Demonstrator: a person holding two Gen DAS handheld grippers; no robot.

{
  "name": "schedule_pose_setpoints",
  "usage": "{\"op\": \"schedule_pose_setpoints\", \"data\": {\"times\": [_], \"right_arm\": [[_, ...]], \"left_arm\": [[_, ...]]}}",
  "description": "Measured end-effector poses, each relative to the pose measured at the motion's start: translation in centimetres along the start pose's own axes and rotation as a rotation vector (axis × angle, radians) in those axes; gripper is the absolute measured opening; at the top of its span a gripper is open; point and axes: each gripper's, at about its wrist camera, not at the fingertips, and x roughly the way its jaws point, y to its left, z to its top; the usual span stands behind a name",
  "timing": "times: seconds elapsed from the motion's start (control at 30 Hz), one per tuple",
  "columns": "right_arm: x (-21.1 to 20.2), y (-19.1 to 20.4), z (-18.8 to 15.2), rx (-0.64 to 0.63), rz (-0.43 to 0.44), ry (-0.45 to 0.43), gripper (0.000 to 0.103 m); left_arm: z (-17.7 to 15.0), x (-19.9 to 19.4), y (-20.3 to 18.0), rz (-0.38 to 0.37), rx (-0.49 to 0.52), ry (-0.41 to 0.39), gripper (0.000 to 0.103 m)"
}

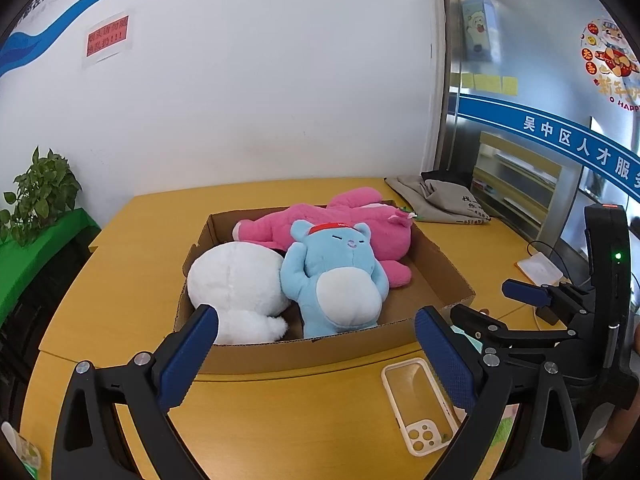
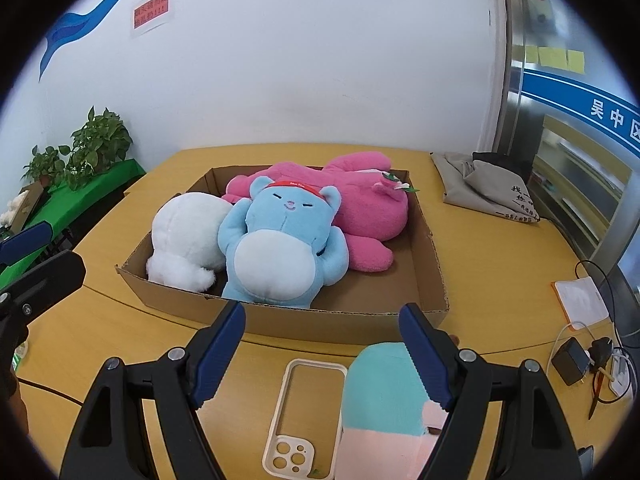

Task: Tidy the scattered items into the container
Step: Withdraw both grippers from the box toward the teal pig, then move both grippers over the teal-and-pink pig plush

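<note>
Yellow table (image 2: 120, 340): phone case (image 2: 304, 416) before box (image 2: 320, 322).

Blue band (image 1: 580, 148) on glass reads 吴中区人才服

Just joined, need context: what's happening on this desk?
A person holds two grippers over a yellow table, tidying toys into a cardboard box. A pink plush, blue bear and white plush already lie inside. Both the left gripper and right gripper are open and empty. A phone case and a teal-and-pink plush remain outside.
</note>
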Motion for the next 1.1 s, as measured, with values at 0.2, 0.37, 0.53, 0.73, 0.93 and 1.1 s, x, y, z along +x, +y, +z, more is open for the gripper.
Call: {"op": "schedule_pose_setpoints", "data": {"times": [0.2,0.37,0.53,0.73,0.93,1.1], "right_arm": [[0.1,-0.2,-0.1,0.01,0.001,-0.001,0.079],[0.3,-0.4,-0.3,0.014,-0.001,0.003,0.079],[0.4,-0.5,-0.3,0.016,-0.003,0.003,0.079],[0.6,-0.9,-0.5,0.021,-0.002,0.004,0.079],[0.7,-1.4,-1.0,0.028,0.004,0.007,0.079],[-0.1,-2.8,-2.1,0.032,-0.011,-0.009,0.079]], "left_arm": [[-0.1,0.1,0.2,0.005,-0.005,0.01,0.1],[-0.3,0.3,0.2,-0.002,-0.01,0.014,0.1],[-0.3,0.6,0.0,-0.009,-0.005,0.02,0.1],[-0.5,1.1,-0.1,-0.018,-0.015,0.037,0.1],[-0.7,1.6,-0.6,-0.028,-0.016,0.049,0.1],[-0.9,2.4,-1.2,-0.068,-0.021,0.077,0.1]]}}
